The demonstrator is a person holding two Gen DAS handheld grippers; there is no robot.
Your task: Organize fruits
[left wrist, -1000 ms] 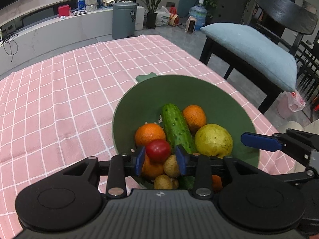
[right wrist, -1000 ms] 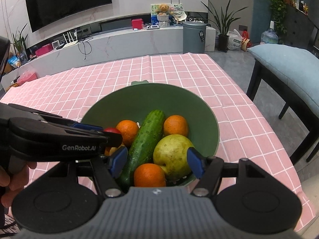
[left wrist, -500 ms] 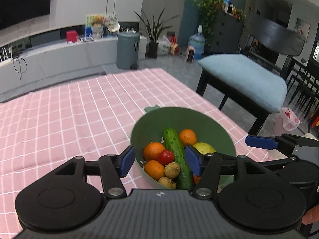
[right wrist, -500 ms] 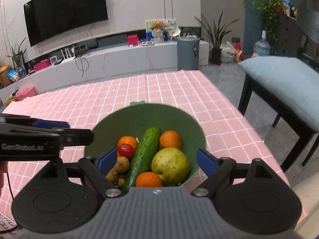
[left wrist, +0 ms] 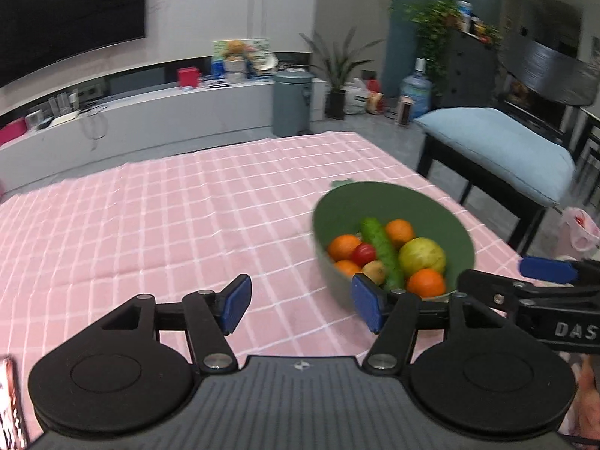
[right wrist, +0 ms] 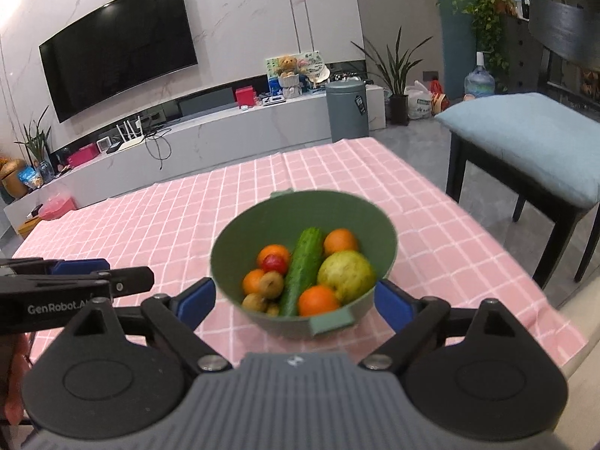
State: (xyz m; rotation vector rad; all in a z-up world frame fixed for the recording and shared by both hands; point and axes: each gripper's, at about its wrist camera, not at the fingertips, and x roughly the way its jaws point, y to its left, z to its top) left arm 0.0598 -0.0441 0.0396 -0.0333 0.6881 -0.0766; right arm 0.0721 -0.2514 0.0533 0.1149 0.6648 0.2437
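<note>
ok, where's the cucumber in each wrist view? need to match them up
Left wrist: cucumber sits right of centre, lying in the green bowl between the oranges, red fruit on its left.
Right wrist: cucumber is at centre, running diagonally through the same green bowl, yellow-green fruit on its right.
Shared landmark: the grey bin beyond the table.

A green bowl (right wrist: 262,225) sat upright holding the fruit: a cucumber (right wrist: 302,270) lay lengthwise through its middle, oranges (right wrist: 340,240) and a red tomato (right wrist: 273,262) beside it, a yellow-green pear (right wrist: 347,276) at its right.
</note>
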